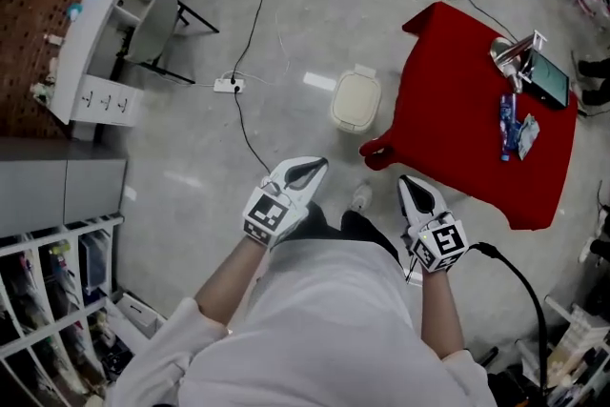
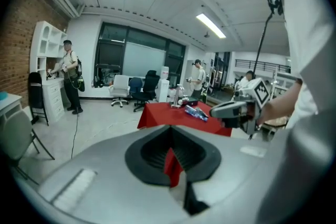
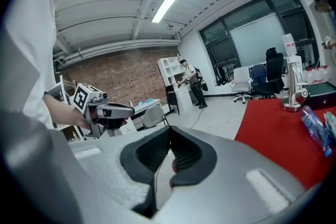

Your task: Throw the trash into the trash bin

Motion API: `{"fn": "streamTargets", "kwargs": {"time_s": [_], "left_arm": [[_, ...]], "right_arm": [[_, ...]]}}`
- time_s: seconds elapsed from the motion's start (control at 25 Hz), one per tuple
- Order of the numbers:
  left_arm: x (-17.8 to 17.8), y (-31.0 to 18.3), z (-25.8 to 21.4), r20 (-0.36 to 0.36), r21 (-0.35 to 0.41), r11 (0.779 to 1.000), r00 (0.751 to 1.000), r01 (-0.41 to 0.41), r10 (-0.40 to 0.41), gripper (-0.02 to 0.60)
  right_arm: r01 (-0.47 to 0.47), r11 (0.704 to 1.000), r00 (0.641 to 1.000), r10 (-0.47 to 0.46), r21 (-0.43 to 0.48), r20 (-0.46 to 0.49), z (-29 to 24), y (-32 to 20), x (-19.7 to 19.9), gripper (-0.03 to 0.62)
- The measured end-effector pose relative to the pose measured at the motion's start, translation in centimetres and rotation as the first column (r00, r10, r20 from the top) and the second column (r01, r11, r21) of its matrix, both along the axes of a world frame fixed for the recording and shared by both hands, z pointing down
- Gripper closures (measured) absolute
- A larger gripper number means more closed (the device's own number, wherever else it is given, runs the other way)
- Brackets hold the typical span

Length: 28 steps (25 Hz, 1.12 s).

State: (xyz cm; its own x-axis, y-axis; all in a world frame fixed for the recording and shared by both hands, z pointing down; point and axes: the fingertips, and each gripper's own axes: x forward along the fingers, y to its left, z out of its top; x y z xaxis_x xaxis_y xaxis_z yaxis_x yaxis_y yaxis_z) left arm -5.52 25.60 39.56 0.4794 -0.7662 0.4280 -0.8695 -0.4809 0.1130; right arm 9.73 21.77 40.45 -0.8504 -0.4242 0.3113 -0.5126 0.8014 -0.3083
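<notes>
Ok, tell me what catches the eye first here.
The red table at right dominates, a blue bottle lying on it. A cream lidded bin sits on the floor beside it; left gripper and right gripper are shut and empty in front of the person.

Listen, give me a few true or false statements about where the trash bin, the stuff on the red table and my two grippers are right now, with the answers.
1. The cream lidded trash bin stands on the grey floor beside the red-clothed table. True.
2. The right gripper grips a blue item. False: its jaws are shut on nothing, and the blue item lies on the table.
3. The left gripper is shut and empty. True.
4. Both grippers hover over the bin. False: they are close to the person's body, short of the bin.
</notes>
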Motion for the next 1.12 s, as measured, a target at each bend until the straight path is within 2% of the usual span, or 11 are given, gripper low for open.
{"fn": "streamTargets", "kwargs": {"time_s": [0.28,0.52,0.68,0.84,1.12], "left_arm": [[-4.7,-3.3,2.5,0.009,-0.032,0.999,1.000,-0.020,0.021,0.578],[-10.7,-6.1,5.8,0.028,-0.071,0.997,0.999,-0.031,0.033,0.578],[-13.4,-8.5,10.2,0.033,-0.106,0.994,0.999,-0.026,0.029,0.578],[-15.8,-10.8,15.0,0.033,-0.138,0.990,0.999,0.014,-0.009,0.578],[-17.9,-13.1,23.8,0.041,-0.193,0.980,0.998,0.053,-0.046,0.578]], "right_arm": [[-0.061,0.998,0.998,0.061,-0.031,-0.016,2.4,-2.9,-4.1,0.594],[-0.114,0.992,0.993,0.111,-0.062,-0.045,5.9,-5.3,-10.2,0.594],[-0.134,0.986,0.989,0.128,-0.095,-0.072,10.1,-7.2,-13.1,0.594],[-0.149,0.980,0.985,0.136,-0.131,-0.103,15.2,-8.8,-15.6,0.595],[-0.209,0.957,0.971,0.178,-0.203,-0.157,25.1,-10.4,-18.9,0.594]]}}
